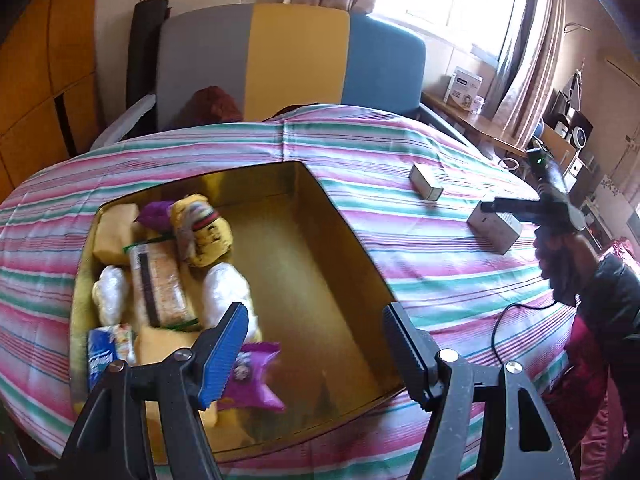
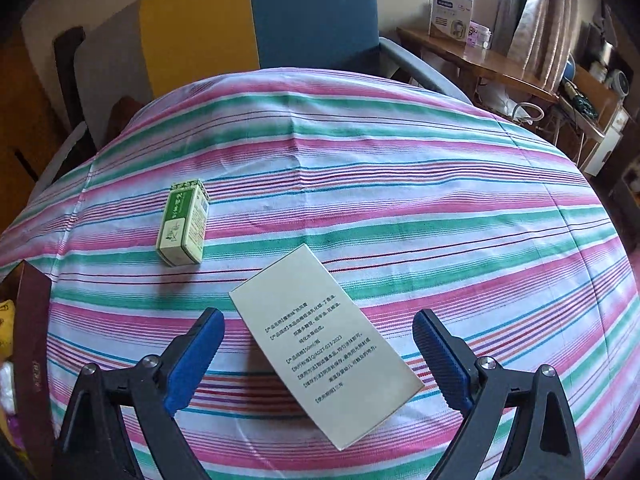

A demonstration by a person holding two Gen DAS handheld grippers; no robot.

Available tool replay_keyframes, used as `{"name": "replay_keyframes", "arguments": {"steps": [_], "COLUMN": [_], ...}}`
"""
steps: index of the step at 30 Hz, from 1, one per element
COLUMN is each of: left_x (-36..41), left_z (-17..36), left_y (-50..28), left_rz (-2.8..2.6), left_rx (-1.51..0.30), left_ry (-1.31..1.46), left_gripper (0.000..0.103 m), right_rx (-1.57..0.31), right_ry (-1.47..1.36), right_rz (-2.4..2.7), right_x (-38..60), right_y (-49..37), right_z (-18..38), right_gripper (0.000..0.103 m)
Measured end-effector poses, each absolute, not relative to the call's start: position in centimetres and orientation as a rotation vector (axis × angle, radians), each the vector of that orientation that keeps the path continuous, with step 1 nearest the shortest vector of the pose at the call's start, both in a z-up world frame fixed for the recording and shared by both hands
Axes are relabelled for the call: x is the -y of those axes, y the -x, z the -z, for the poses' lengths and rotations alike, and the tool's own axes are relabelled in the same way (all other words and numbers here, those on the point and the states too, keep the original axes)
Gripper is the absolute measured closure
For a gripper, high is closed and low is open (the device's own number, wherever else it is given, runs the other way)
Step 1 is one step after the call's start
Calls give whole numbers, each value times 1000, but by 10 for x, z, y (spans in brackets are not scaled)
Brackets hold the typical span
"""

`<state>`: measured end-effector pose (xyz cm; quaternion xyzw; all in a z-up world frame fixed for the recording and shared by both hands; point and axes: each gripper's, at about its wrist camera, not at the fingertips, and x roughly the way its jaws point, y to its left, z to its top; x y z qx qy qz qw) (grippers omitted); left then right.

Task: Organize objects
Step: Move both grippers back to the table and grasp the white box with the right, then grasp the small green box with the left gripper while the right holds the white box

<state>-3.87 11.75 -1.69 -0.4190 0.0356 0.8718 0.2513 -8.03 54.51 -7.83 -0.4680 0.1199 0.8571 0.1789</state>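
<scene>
- Your right gripper [image 2: 318, 354] stood with its jaws wide apart, and the large pale box [image 2: 325, 346] lay flat on the striped cloth [image 2: 440, 200] directly between them, neither pad touching it
- The box sat skewed to the jaw line, its far corner nearer the left pad and its near corner reaching toward the right pad, so you would have done well to roll the wrist until the pads faced its two long sides squarely
- It looked light and hollow, so a moderate squeeze across the narrow width, low on the side walls, seemed the safer grip; too hard a pinch could have crushed the card
- The small green box [image 2: 184, 222] lay beyond and to the left of the left jaw, well apart from it, and needed no attention for this grasp
- Your left gripper [image 1: 316, 346] hung with jaws apart and nothing in them over the gold-lined box [image 1: 340, 216]
- Packets were crowded beside and beyond its left jaw, a purple packet [image 1: 256, 380] just behind that pad, while bare floor lay under and toward the right jaw
- That bare stretch looked the best landing place, so you should have kept the left gripper clear of it
</scene>
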Motion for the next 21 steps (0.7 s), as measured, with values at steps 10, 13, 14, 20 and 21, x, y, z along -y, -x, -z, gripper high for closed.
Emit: {"name": "replay_keyframes", "arguments": {"steps": [10, 13, 14, 20, 21], "left_x": [-184, -212, -222, -270, -278], "left_z": [6, 5, 5, 21, 25], "left_y": [68, 75, 78, 104, 109], "left_rz": [-2237, -2202, -2193, -2110, -2094], "left_rx": [-40, -75, -83, -92, -89], "left_ry": [1199, 1203, 1201, 1276, 1293], "left_gripper": [33, 33, 33, 34, 34], "right_rx": [-279, -343, -357, -359, -368], "right_ry": [1420, 1457, 1467, 1505, 1508], "right_rz": [-2404, -2370, -2360, -2334, -2330], "right_x": [-536, -541, -543, -543, -544], "right_y": [82, 82, 81, 82, 82], "right_z": [90, 94, 95, 100, 101], "right_gripper": [53, 53, 53, 53, 53]}}
